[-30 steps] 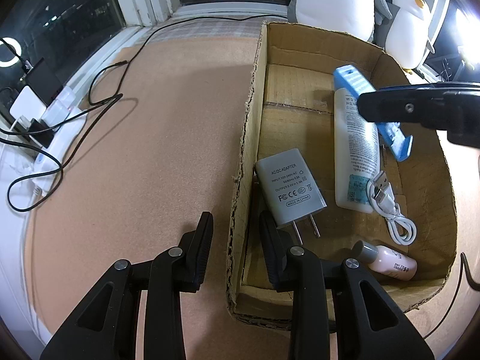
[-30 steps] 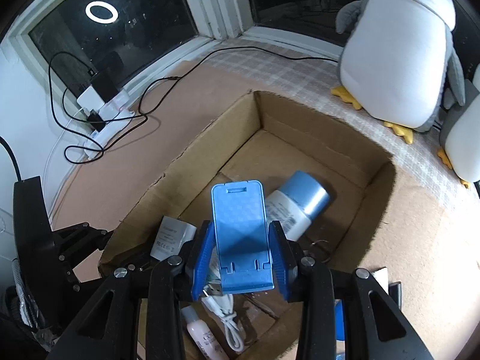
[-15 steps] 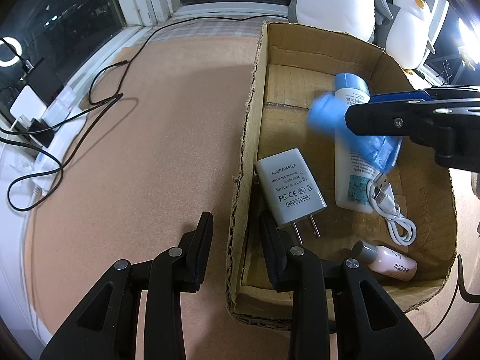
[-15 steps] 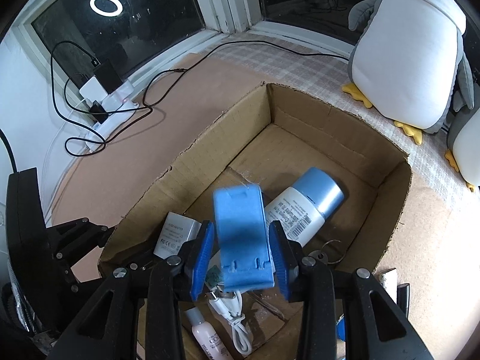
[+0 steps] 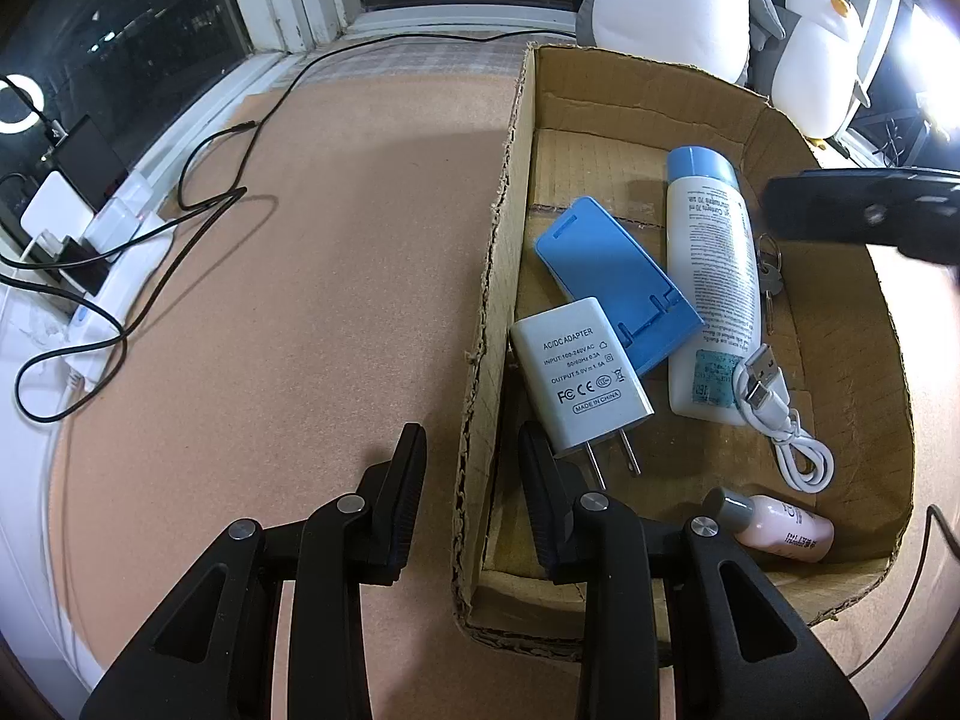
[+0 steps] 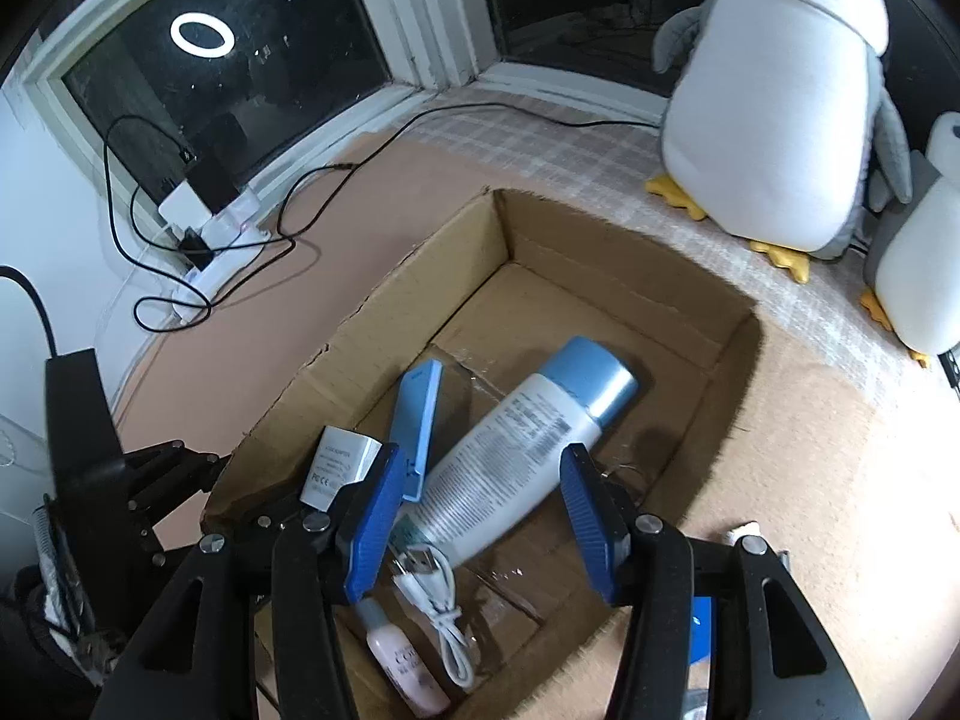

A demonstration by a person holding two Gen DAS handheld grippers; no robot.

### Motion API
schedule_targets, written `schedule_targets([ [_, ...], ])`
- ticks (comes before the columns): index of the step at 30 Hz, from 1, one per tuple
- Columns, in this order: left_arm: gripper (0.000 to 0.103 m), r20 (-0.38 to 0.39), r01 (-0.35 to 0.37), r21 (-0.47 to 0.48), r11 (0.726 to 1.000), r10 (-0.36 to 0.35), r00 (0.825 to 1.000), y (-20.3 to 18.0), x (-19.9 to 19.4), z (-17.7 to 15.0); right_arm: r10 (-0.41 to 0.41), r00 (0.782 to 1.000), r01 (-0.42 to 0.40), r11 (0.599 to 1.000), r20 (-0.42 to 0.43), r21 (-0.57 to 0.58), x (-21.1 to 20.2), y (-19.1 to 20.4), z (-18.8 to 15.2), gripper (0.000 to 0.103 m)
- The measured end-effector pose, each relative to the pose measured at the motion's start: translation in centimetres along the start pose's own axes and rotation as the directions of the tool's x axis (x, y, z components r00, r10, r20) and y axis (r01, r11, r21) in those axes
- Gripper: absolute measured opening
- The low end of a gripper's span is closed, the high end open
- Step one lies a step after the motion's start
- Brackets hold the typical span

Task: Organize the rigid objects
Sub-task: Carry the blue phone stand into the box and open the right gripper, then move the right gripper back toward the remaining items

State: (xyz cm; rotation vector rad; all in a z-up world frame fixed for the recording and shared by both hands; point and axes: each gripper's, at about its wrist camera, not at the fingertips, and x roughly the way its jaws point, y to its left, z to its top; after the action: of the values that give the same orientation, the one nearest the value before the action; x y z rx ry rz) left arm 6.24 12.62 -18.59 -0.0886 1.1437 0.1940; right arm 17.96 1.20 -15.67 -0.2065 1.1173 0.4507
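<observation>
Right wrist view: my right gripper [image 6: 486,516] stands wide open above the cardboard box [image 6: 624,240], its blue-padded fingers holding and touching nothing. In the left wrist view my left gripper [image 5: 471,498] straddles the box's near side wall, one finger outside, one inside; I see a gap on either side of the wall, so I log it as part open, not clamped.

Contents I count in the box:
- one blue phone stand [image 5: 618,291], lying flat, its lower end over the adapter and alongside the tube
- one white AC/DC adapter [image 5: 579,375]
- one white tube with blue cap [image 5: 711,282]
- one coiled white USB cable [image 5: 780,420]
- one small pink bottle [image 5: 774,525]
- one set of keys [image 5: 768,276]

Beyond the box: two plush penguins [image 6: 774,96].
</observation>
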Motion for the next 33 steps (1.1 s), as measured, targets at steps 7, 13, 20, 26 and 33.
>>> schedule_targets([
  [7, 0.03, 0.0, -0.002, 0.001, 1.0, 0.002, 1.0, 0.0, 0.0, 0.0, -0.008, 1.0, 0.007, 0.999, 0.025, 0.043, -3.0, -3.0, -0.7, 0.049],
  [13, 0.03, 0.0, -0.002, 0.002, 1.0, 0.002, 1.0, 0.0, 0.0, 0.0, -0.063, 0.997, 0.06, 0.993, 0.033, 0.097, -5.3, -7.1, -2.4, 0.049],
  [20, 0.03, 0.0, -0.005, 0.004, 1.0, 0.005, 1.0, 0.1, -0.1, 0.0, -0.128, 0.992, 0.125, 0.978, 0.007, 0.167, -6.2, -11.5, -4.6, 0.049],
  [26, 0.03, -0.001, -0.007, 0.004, 1.0, 0.007, 1.0, 0.1, 0.0, 0.1, -0.162, 0.986, 0.166, 0.969, -0.04, 0.183, -5.2, -13.8, -6.1, 0.049],
  [33, 0.03, -0.001, -0.007, 0.004, 1.0, 0.007, 1.0, 0.1, 0.0, 0.1, -0.16, 0.982, 0.175, 0.97, -0.102, 0.168, -2.8, -14.6, -7.1, 0.036],
])
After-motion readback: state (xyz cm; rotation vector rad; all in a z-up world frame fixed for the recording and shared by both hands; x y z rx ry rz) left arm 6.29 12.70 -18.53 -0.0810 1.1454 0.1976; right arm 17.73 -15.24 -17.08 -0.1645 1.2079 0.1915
